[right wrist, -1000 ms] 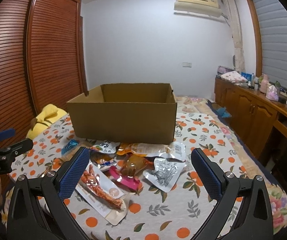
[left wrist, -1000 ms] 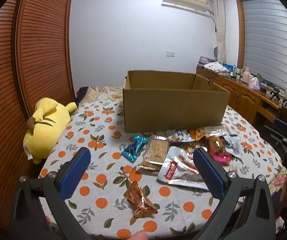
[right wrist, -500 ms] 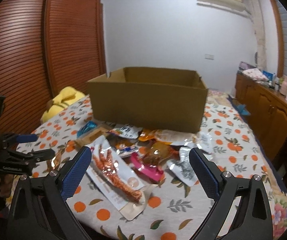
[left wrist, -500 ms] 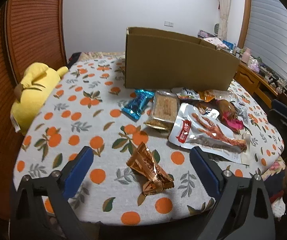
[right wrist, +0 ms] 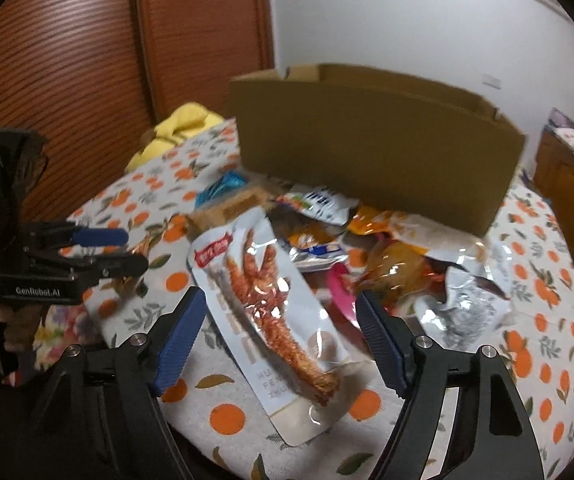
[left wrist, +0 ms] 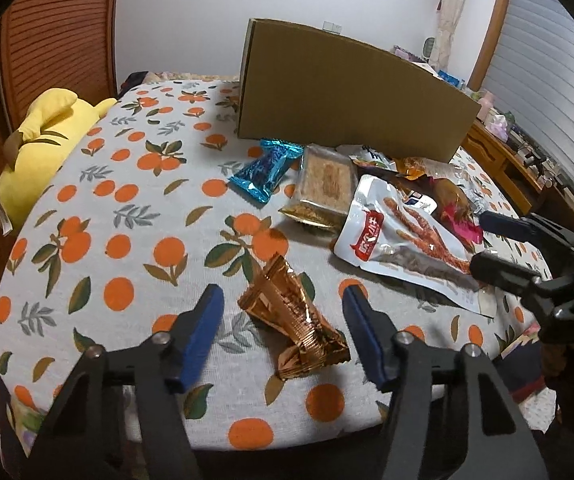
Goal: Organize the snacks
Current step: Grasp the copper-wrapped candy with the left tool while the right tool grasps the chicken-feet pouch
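Your left gripper (left wrist: 283, 312) has its jaws spread apart, one on each side of the copper wrapper (left wrist: 293, 326) near the table's front edge; the blue pads (left wrist: 203, 332) do not touch it. Your right gripper (right wrist: 281, 320) is also spread wide, straddling the white pouch (right wrist: 271, 312) printed with a chicken foot, which lies flat with its lower end at the cloth's (left wrist: 127, 208) edge. Whether those pads touch the pouch cannot be told through the blur. The rest of the snacks sit in a loose heap between the pouch and the cardboard box (left wrist: 347, 96): a blue packet (left wrist: 265, 170), a clear cracker pack (left wrist: 325, 188) just beside it, a pink wrapper (right wrist: 341, 290) and a silver packet (right wrist: 461, 312). The box stands upright behind them. A yellow plush (left wrist: 43, 148) lies at the table's left edge.
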{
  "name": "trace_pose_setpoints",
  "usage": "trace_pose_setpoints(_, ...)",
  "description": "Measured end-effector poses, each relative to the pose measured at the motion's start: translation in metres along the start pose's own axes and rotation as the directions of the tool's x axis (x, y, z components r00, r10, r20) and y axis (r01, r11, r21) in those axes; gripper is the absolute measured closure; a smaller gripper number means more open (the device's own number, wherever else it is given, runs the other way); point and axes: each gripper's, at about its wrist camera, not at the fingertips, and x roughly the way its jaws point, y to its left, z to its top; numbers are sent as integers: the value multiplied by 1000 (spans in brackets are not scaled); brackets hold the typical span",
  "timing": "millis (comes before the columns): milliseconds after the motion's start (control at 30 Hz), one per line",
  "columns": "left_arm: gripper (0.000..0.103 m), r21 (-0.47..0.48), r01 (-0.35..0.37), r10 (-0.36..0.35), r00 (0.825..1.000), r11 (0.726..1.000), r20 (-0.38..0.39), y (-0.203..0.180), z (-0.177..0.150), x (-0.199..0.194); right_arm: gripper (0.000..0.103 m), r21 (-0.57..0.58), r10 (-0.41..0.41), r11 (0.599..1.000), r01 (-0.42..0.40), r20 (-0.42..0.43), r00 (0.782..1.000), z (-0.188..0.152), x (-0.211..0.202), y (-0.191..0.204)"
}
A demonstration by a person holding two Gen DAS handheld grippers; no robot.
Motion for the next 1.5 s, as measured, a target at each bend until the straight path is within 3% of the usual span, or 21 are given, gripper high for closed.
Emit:
trace_pose_setpoints(233, 50, -1, 5, -5, 1000, 1000, -7, 3, -1, 2, 24, -47, 23, 999, -27, -81, 996, 2, 22, 0)
trace_pose_setpoints(400, 72, 7, -1, 1, 1000, 1000, -3, 4, -1, 2, 24, -62, 29, 997, -36, -117, 993, 5, 33, 1)
trace_pose_setpoints(667, 83, 4, 25, -25, 1000, 1000, -5, 6, 0, 3, 23, -90, 36, 995, -50, -147, 988, 5, 42, 2)
trace_pose_setpoints(933, 84, 23, 28, -28, 1000, 999, -5, 3, 3, 8, 23, -138, 44, 988, -69, -181, 982, 4, 54, 13)
trace_pose_setpoints(1133, 84, 20, 37, -37, 999, 999, 4, 3, 4, 7, 31, -147, 53, 986, -80, -183, 982, 5, 52, 11)
trace_pose_setpoints(1500, 84, 31, 40, -41, 999, 999, 27, -1, 5, 1, 41, -138, 65, 987, -84, -134, 989, 3, 41, 17)
